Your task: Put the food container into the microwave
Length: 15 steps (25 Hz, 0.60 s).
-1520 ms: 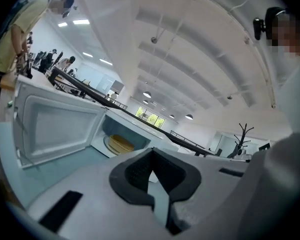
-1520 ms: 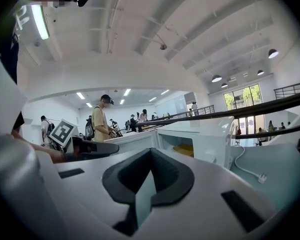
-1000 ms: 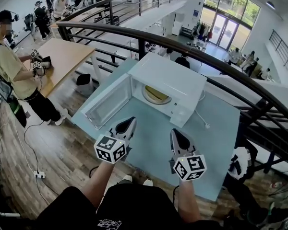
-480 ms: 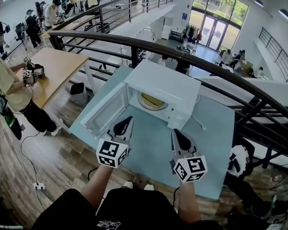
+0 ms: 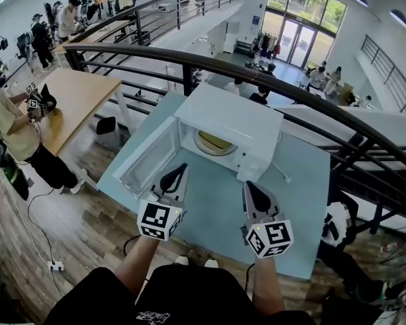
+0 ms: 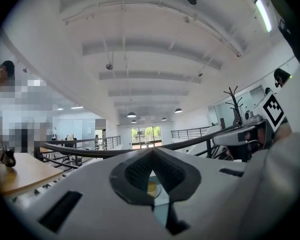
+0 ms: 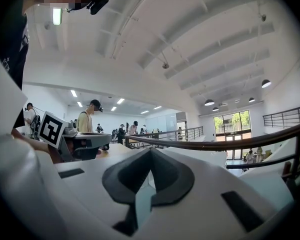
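Wood-plank floor (image 5: 74,208), dark curved railing (image 5: 187,61), wooden table (image 5: 71,97), tall bright windows (image 5: 304,15).

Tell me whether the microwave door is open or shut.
Open. The microwave door is swung out to the left, leaving the cavity plainly exposed in the head view.

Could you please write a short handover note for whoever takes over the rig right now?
Grippers: the left gripper and right gripper both have jaws shut and empty, held over the table in front of the microwave.
Things: a yellowish container sits inside the microwave; its door hangs open on the left.
Done: the container looks placed.
Left: probably closing the door.
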Available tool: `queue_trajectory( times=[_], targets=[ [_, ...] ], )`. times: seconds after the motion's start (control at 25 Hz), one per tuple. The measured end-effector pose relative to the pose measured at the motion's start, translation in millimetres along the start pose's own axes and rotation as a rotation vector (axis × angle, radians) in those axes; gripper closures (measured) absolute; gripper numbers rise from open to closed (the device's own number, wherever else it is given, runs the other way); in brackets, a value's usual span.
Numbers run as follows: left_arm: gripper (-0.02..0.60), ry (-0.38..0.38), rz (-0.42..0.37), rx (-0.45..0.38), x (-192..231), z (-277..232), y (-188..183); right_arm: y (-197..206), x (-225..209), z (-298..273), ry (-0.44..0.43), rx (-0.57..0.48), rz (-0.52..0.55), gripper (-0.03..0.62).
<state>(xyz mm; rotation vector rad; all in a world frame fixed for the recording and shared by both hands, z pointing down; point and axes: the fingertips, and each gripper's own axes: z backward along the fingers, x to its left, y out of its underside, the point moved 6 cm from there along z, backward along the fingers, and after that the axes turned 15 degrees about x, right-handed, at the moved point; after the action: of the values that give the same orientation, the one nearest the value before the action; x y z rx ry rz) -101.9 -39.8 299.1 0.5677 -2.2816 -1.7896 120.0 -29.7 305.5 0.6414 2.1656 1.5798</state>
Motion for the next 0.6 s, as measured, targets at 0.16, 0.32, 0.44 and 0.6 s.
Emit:
queue_trajectory(
  times=[0.16,0.32,0.44,0.6],
  targets=[
    [0.575,0.011,-0.006,-0.004,3.9,-4.0,-1.1,-4.4,-0.1,-3.6,0.007,-0.009,0.0,0.588],
    [0.575,0.018,-0.006,-0.003,4.8,-9.6,-1.9,-8.2,-3.1,-7.1,0.009,-0.015,0.002,0.588],
    [0.575,0.018,0.0,-0.003,6.5,-12.4,-0.9,-6.3,-5.7,-10.4,0.011,-0.009,-0.005,0.588],
    [0.575,0.016,0.007,-0.004,10.7,-16.1,0.2,-4.3,-6.6,-15.9,0.006,-0.003,-0.006,0.588]
  ],
)
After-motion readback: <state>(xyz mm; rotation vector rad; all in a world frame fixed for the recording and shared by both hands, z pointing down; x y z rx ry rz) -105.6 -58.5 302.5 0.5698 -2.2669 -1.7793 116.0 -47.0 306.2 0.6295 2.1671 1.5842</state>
